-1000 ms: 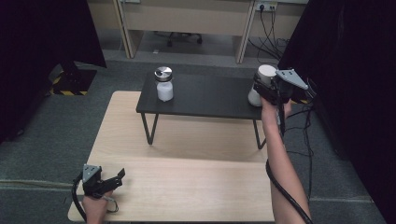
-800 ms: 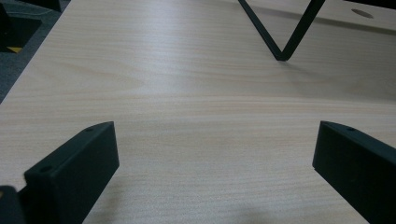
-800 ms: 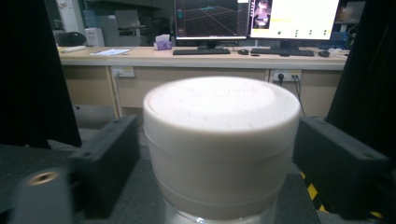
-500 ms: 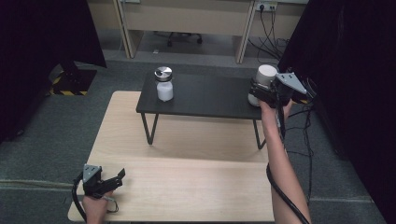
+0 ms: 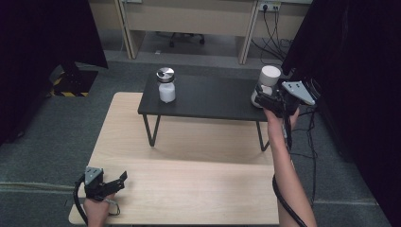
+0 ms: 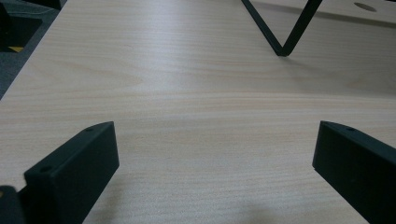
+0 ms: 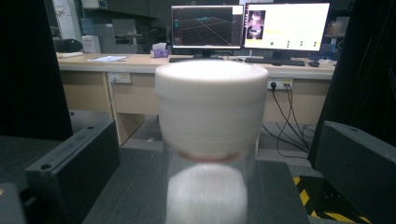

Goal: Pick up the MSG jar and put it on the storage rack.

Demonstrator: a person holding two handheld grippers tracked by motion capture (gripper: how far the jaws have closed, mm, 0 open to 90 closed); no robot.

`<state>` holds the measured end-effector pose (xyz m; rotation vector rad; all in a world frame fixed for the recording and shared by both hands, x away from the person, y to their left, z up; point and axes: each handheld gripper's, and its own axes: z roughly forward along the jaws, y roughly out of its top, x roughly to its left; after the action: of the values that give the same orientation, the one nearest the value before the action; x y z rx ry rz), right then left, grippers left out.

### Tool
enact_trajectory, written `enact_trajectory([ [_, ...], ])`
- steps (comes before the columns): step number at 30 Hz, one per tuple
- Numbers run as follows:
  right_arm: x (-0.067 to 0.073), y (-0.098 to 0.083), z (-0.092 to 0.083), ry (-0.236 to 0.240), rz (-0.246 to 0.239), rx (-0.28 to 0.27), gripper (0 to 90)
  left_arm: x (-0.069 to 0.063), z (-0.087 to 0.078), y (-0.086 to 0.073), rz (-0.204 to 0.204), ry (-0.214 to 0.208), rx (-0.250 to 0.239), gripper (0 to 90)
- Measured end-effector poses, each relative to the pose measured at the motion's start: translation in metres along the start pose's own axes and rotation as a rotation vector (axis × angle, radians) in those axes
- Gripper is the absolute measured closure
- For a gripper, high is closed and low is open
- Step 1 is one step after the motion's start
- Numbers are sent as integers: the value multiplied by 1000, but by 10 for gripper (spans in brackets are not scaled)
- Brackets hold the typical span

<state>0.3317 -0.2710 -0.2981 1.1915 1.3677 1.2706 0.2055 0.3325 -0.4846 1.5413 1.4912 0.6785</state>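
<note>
A pale wooden worktop (image 5: 198,189) carries a low black table (image 5: 208,97) on thin black legs at its far half. On the far right corner of that black table stands a clear jar with a white lid (image 5: 267,81). The right tool (image 5: 263,98) is at this jar; in the right gripper view its jaws stand apart, one on each side of the jar (image 7: 210,140) without touching it. The person's right forearm (image 5: 286,175) reaches up from the near edge. On the far left part of the black table stands a white jar with a silver lid (image 5: 166,85), well apart from the first. The left tool (image 5: 118,182) rests at the near left corner of the worktop, jaws spread wide over bare wood (image 6: 201,121).
</note>
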Motion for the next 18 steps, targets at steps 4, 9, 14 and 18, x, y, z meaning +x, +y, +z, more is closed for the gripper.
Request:
enact_trajectory([
  [4,-3,-10,-14,9,-6,-3,2,0,0,1,5,1,4,0],
  [9,-13,-25,-32,20,5,-16,2,-2,1,0,10,4,5,0],
  [14,-21,-40,-49,12,24,-8,2,-4,1,1,20,10,11,0],
  [18,-25,-55,-61,6,18,10,2,-5,1,2,23,13,15,0],
])
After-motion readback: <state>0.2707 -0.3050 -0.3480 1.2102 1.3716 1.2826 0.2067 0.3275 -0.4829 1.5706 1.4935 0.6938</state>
